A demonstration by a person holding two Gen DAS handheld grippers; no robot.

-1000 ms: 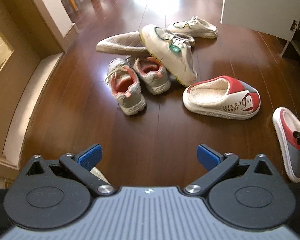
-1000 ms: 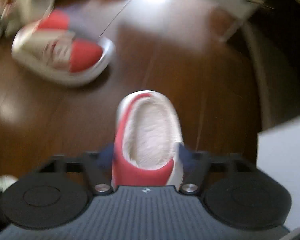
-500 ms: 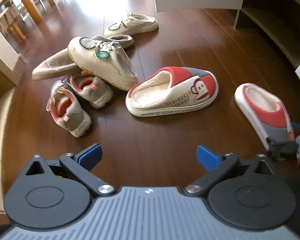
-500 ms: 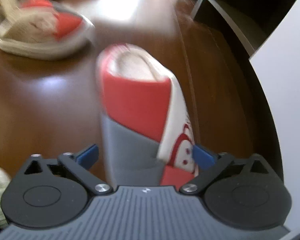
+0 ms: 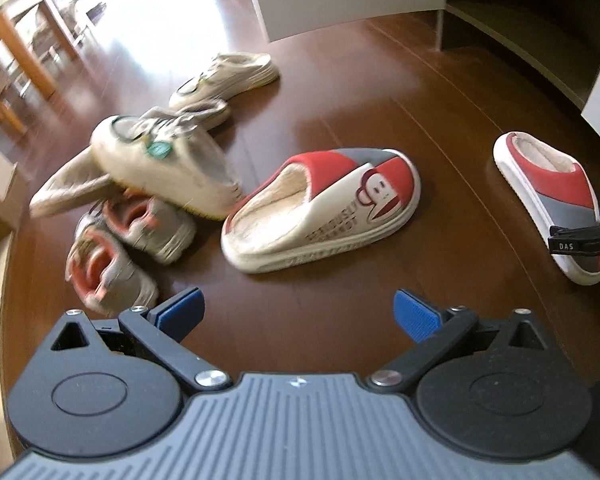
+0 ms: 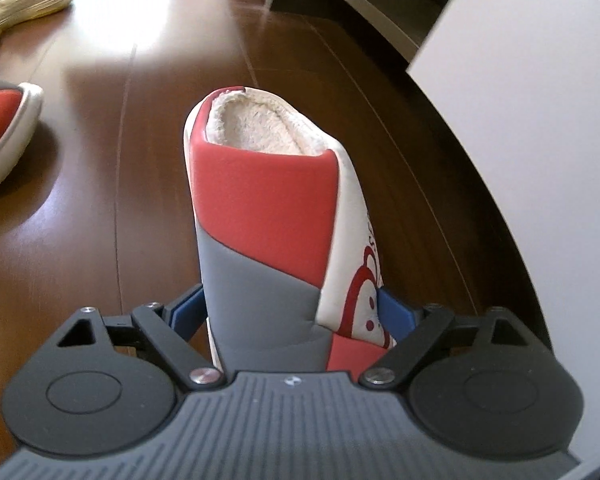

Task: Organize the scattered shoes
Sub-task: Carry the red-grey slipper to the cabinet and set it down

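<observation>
The right gripper (image 6: pixel 290 312) grips a red, grey and white plush-lined slipper (image 6: pixel 268 216) by its toe end, one blue pad pressed against each flank, the heel opening pointing away from the camera. In the left wrist view the same slipper (image 5: pixel 548 196) appears at the far right with a black finger across its toe; whether its sole touches the wooden floor (image 5: pixel 340 292) or rides just above it cannot be told. The left gripper (image 5: pixel 296 314) hangs low over the floor with its jaws spread wide and nothing between them.

The matching slipper (image 5: pixel 320 208), bearing a monkey face, lies on its side near the middle of the floor. To its left a white sneaker (image 5: pixel 164 164) rests across a beige flat shoe (image 5: pixel 60 192) and two grey-and-coral sneakers (image 5: pixel 140 240); a second white sneaker (image 5: pixel 228 76) lies farther off. An open cabinet (image 5: pixel 540 20) with a bare shelf stands to the right, a white door panel (image 6: pixel 520 120) close beside the held slipper.

Judged from this arrangement, the step in hand is carrying the slipper, probably toward the cabinet. Done well, the grip holds firm on the soft, compressible upper, the sole stays level, and the heel passes clear of the door panel. The free gripper is well placed to take the mate, so the pair ends side by side.
</observation>
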